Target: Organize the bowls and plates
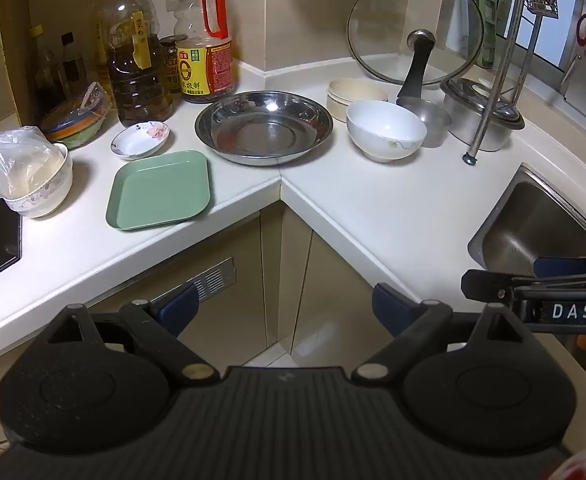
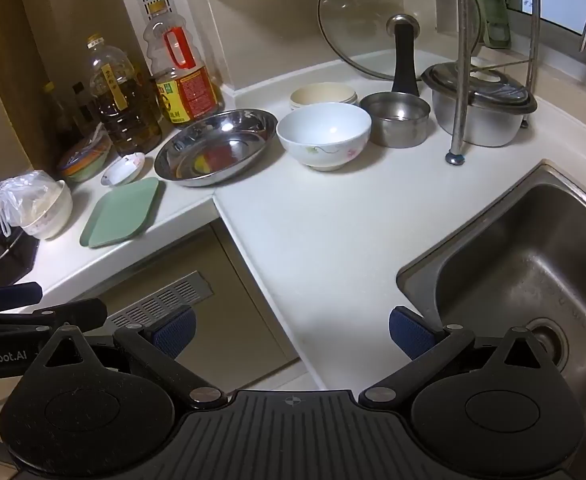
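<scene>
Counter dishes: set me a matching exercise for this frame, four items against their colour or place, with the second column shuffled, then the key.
Column one:
1. square plate
2. wide steel basin
3. small saucer
4. white bowl

Column two:
A. shiny metal, at the counter's inner corner
B. pale green, near the counter's front edge
C. in front of the small steel cup
D. flower pattern, in front of the oil bottle

Pairs: 1-B, 2-A, 3-D, 4-C
</scene>
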